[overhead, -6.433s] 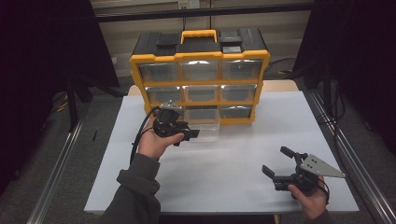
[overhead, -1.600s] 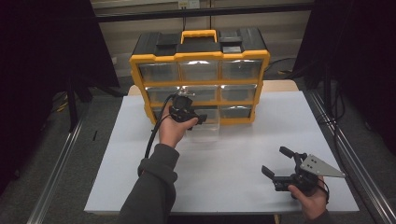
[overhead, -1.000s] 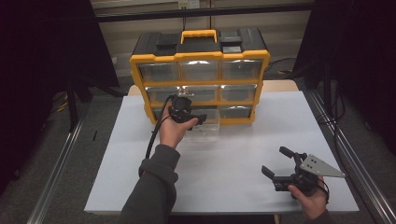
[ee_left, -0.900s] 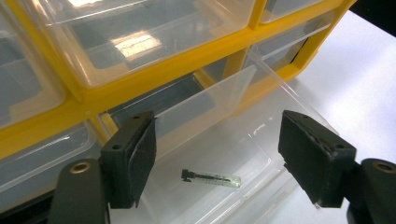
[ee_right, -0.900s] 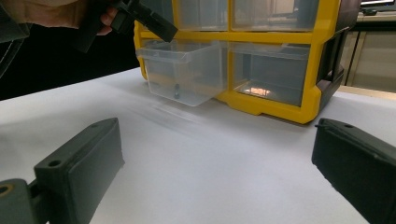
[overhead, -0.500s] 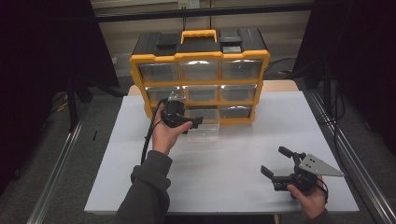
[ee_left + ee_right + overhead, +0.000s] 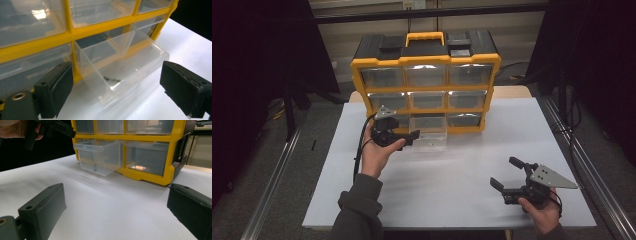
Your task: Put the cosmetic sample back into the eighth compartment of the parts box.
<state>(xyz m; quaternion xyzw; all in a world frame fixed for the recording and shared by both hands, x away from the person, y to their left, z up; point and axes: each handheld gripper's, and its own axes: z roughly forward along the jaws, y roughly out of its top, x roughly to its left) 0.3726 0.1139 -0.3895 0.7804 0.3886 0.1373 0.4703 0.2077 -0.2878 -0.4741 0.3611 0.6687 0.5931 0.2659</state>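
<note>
now left gripper (image 7: 412, 136) jaws open beside drawer (image 7: 428, 134).

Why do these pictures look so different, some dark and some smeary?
High view: dim, black surroundings, a ceiling-light glint on the top drawers. Left gripper view: close up, so the pulled-out clear drawer looks soft and the cabinet bends. Right gripper view: its dark fingers blur, the table looks streaky.

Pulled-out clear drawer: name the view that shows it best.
The left gripper view: the clear drawer is close, a small dark thing inside. Right gripper view shows it side-on, farther off; high view, small.
</note>
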